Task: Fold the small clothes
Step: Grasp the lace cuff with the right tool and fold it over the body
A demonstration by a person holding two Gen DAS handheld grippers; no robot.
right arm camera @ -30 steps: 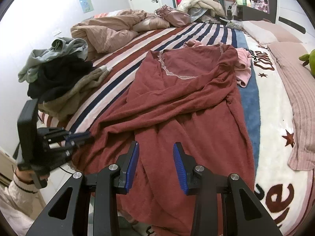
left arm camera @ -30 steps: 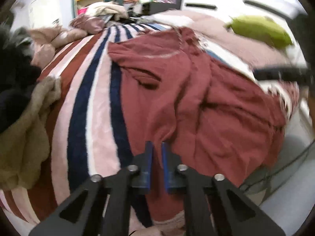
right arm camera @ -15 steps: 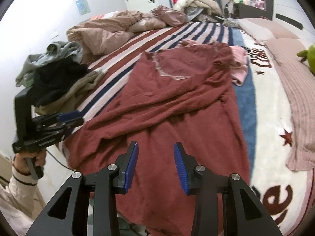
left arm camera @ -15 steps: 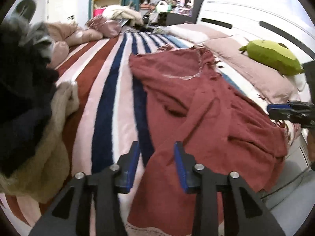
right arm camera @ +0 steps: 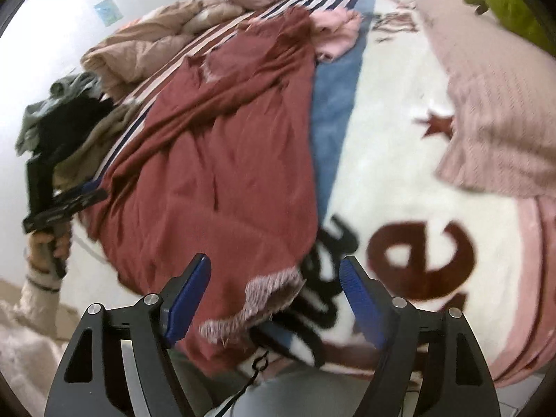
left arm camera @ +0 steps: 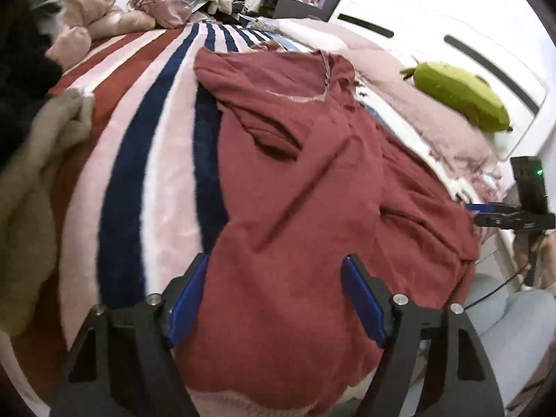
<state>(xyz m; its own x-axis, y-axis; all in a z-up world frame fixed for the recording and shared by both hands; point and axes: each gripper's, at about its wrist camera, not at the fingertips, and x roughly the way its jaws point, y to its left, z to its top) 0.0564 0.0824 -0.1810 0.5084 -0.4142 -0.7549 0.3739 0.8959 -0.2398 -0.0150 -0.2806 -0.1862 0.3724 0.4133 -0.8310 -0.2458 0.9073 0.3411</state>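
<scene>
The red dress (left arm camera: 312, 180) is spread out wrinkly across the bed (left arm camera: 160, 160), neckline toward the far end and hem hanging over the near edge. It covers the striped part of the blanket and stops just short of the white part with the big letters.

Left gripper (left arm camera: 274, 295) sits right over the near end of the dress with its jaws wide apart; they've just been opening. The cloth lies under the gap, but the blue pads (left arm camera: 361, 299) aren't pressing it, so it's released, not holding anything.

Right gripper (right arm camera: 274, 292) is the same deal: jaws just spread wide, nothing pinched. It's over the dress's fringed hem corner (right arm camera: 264, 295), which droops off the bed edge between the fingers without either one touching it.

Relative to the dress: a pile of clothes (right arm camera: 66, 118) is off to its left at the bed edge, a small pink garment (right arm camera: 333, 31) is touching its far right shoulder, and a green plush (left arm camera: 458, 97) lies well off to the right on the pink pillow (left arm camera: 427, 118). The shot is kinda blurry on the right-hand view.
</scene>
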